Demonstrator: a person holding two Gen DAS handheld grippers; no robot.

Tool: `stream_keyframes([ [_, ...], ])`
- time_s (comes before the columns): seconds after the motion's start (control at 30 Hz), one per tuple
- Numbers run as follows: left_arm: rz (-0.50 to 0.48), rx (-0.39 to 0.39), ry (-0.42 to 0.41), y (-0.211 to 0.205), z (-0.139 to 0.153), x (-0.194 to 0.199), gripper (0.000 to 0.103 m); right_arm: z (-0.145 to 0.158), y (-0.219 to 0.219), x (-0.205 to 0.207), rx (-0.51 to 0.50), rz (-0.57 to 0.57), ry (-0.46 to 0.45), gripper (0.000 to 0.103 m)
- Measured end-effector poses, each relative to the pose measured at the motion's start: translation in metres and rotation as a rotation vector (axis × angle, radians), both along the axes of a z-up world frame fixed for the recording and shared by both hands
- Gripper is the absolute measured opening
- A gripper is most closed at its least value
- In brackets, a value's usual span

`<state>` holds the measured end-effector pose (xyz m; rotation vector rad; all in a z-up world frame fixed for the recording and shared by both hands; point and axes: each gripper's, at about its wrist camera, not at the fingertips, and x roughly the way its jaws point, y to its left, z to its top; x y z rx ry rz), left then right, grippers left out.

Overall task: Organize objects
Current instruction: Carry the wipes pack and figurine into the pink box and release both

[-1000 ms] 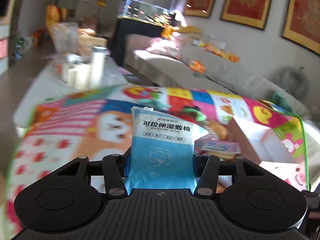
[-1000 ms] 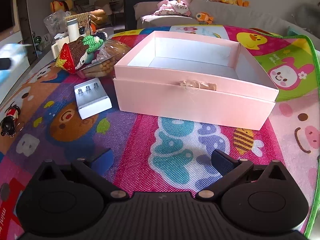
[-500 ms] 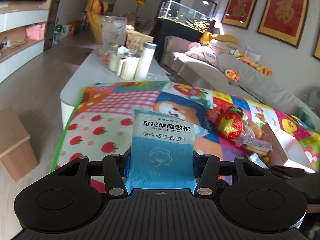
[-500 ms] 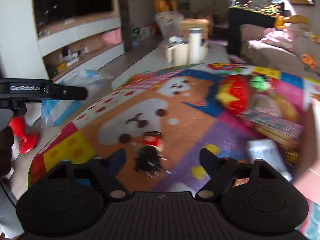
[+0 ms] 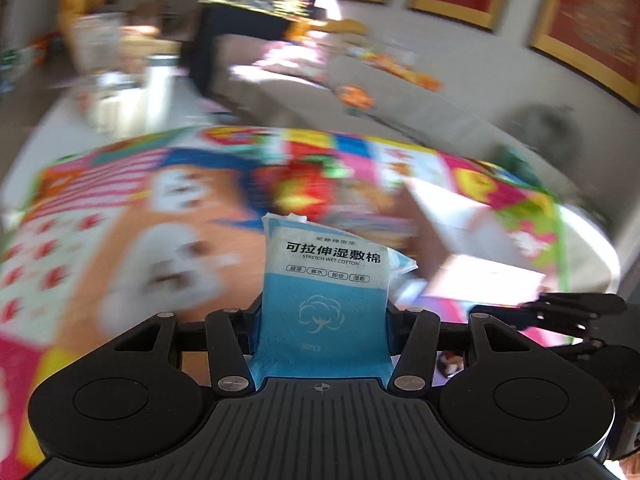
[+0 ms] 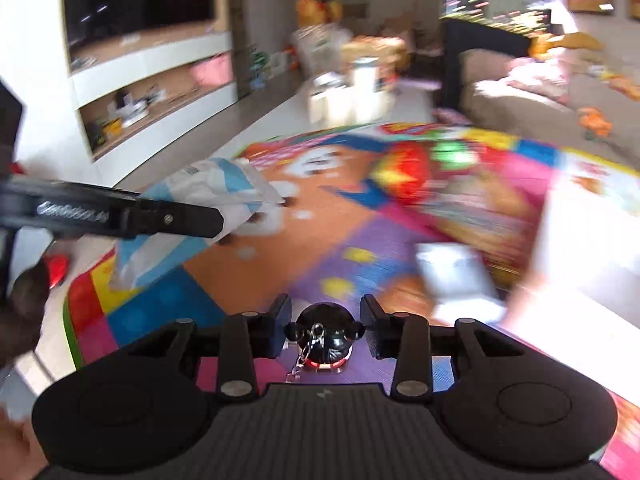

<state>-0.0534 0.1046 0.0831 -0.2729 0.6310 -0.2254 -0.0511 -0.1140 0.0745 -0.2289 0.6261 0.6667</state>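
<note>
My left gripper [image 5: 324, 320] is shut on a blue and white pack of wet cotton pads [image 5: 324, 280], which stands upright between the fingers. The right wrist view shows that gripper [image 6: 216, 222] from the side, with the pack [image 6: 208, 188] above the mat's left edge. My right gripper [image 6: 325, 320] is closing its jaws on a small black mouse-eared keychain figure [image 6: 324, 340]. The pads touch its ears, and its chain hangs toward the camera. A pink open box [image 5: 472, 248] sits blurred at the right of the mat.
A colourful play mat [image 6: 328, 248] covers the table. On it lie a red strawberry toy [image 6: 408, 172], snack packets and a small white block [image 6: 456, 272]. Cups and a bottle [image 6: 360, 92] stand at the far end. A sofa [image 6: 520, 100] is behind on the right.
The right gripper has narrowed from wide open onto the keychain figure, which lay on the mat ahead half a second ago. The left gripper swung back toward the box, still holding the pack.
</note>
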Motion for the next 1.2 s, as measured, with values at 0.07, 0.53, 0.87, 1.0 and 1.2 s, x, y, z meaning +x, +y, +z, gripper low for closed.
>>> stream_keyframes([
  [0.07,-0.077,0.0,-0.032,-0.031,0.014,0.023,0.056,0.012,-0.037,-0.009,0.014,-0.086,-0.054,0.037],
  [0.53,-0.18,0.02,0.003,-0.179,-0.023,0.184,0.056,0.036,-0.165,0.014,0.161,-0.469,-0.16,0.037],
  [0.87,-0.026,-0.123,-0.135,-0.102,0.007,0.152,0.056,0.037,-0.175,0.065,0.233,-0.537,-0.146,0.038],
  [1.0,0.097,-0.076,-0.019,-0.067,-0.008,0.13,0.056,0.044,-0.168,0.105,0.217,-0.609,-0.23,0.063],
  [1.2,0.106,-0.177,0.172,-0.041,-0.042,0.121,0.056,0.017,-0.148,0.089,0.204,-0.542,-0.199,0.08],
])
